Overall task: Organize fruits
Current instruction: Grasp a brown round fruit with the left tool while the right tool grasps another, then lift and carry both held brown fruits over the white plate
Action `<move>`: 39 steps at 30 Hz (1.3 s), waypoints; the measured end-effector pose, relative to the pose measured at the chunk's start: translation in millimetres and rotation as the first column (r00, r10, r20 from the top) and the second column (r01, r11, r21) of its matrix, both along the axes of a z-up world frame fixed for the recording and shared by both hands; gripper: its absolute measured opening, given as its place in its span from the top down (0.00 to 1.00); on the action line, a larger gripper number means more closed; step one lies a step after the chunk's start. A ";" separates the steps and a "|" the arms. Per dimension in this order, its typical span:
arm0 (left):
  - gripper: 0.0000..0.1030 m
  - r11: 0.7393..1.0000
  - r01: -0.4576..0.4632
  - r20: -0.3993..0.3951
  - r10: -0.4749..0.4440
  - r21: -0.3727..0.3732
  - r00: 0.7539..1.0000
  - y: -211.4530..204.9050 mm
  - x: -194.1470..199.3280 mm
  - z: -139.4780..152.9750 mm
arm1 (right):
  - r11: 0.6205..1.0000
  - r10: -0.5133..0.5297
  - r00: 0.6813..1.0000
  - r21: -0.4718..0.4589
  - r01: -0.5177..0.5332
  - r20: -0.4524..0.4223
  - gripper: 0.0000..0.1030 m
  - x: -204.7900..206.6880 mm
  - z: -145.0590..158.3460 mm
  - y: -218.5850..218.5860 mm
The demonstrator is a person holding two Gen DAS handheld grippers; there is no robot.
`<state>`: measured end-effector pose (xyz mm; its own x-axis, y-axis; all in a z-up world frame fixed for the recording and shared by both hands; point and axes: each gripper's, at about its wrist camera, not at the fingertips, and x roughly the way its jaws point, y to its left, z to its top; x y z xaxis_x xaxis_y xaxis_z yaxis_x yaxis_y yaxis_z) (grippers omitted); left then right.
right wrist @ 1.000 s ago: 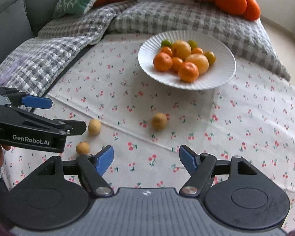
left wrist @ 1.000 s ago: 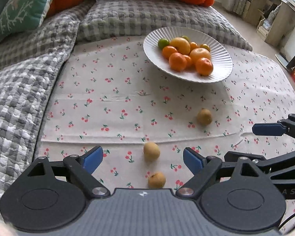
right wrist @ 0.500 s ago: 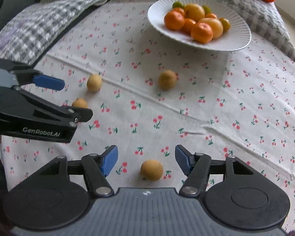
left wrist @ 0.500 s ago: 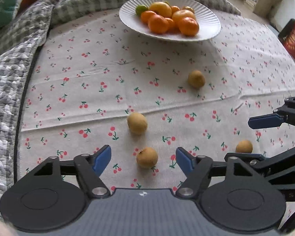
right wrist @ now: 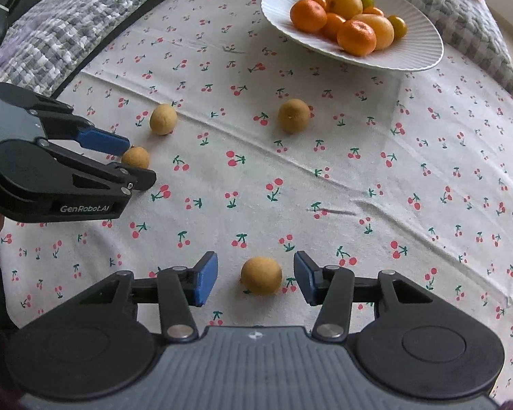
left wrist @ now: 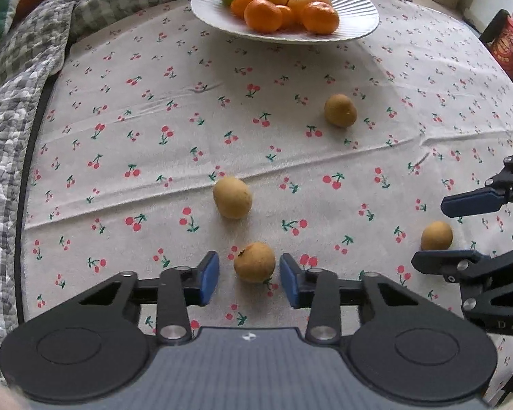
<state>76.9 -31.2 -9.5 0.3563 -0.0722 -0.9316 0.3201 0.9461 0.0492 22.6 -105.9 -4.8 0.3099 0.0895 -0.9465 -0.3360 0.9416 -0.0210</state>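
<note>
Four small tan fruits lie on the cherry-print cloth. In the left wrist view my left gripper (left wrist: pixel 249 278) straddles one tan fruit (left wrist: pixel 254 262); its jaws are closing, with thin gaps still showing beside the blue pads (left wrist: pixel 208 278). My right gripper (right wrist: pixel 255 278) brackets another tan fruit (right wrist: pixel 261 275), its jaws also closing with wider gaps. Two more tan fruits (left wrist: pixel 232 197) (left wrist: pixel 340 110) rest loose farther out. A white ribbed plate (left wrist: pixel 359 27) at the far side holds oranges (left wrist: pixel 263 15), yellow fruits and small green ones.
A grey checked quilt (left wrist: pixel 13 109) borders the cloth on the left and behind the plate. The cloth has a raised crease (right wrist: pixel 335 210) across its middle. In the right wrist view the left gripper (right wrist: pixel 140 160) reaches in from the left edge.
Both grippers have sunk toward the cloth and tipped downward. Each pair of jaws has narrowed from wide open to closely framing one tan fruit.
</note>
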 end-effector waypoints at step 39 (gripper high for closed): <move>0.82 0.997 0.070 0.044 -0.070 0.017 0.997 -10.8 -8.2 8.1 | 0.995 0.068 0.997 -0.069 -0.066 0.034 0.77 0.3 -2.0 10.6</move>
